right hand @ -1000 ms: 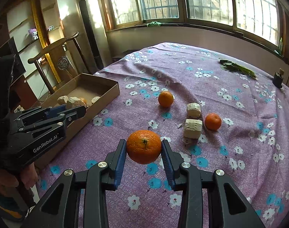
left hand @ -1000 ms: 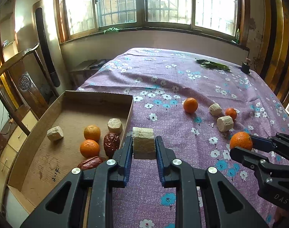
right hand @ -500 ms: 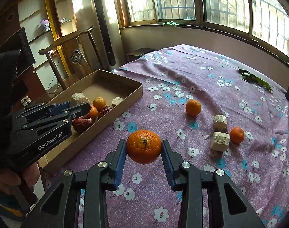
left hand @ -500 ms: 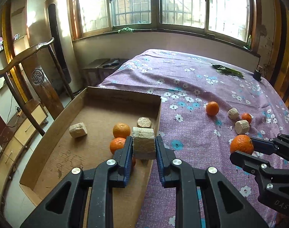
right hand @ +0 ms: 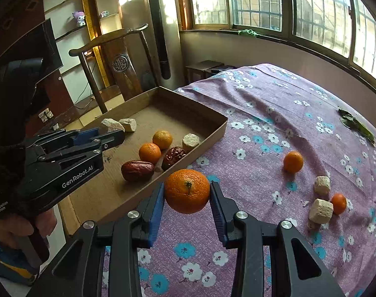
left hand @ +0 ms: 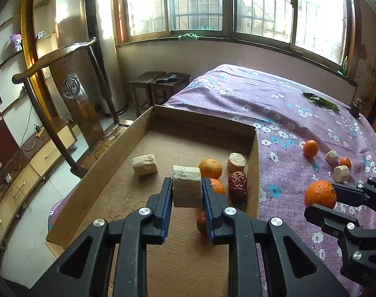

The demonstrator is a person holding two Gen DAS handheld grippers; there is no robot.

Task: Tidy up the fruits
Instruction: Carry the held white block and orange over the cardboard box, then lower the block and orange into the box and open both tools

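My left gripper [left hand: 186,194] is shut on a pale beige block [left hand: 187,188] and holds it above the cardboard tray [left hand: 128,133]. The tray holds two oranges [left hand: 210,167], two dark red dates [left hand: 238,182] and two more beige pieces [left hand: 145,164]. My right gripper [right hand: 186,195] is shut on a large orange [right hand: 187,190], held above the cloth by the tray's near right edge [right hand: 207,143]. It also shows in the left wrist view [left hand: 320,194]. The left gripper body [right hand: 71,153] hovers over the tray in the right wrist view.
On the purple flowered cloth [right hand: 262,113] lie two small oranges [right hand: 293,161] [right hand: 338,203] and two beige pieces [right hand: 321,210] [right hand: 322,185]. A green leaf [right hand: 356,126] lies far right. A wooden chair [left hand: 71,94] and stools [left hand: 160,84] stand beyond the tray.
Both grippers have moved left towards the tray with their loads. The left one went from the tray's right edge to over its inside; the right one came up beside the tray.
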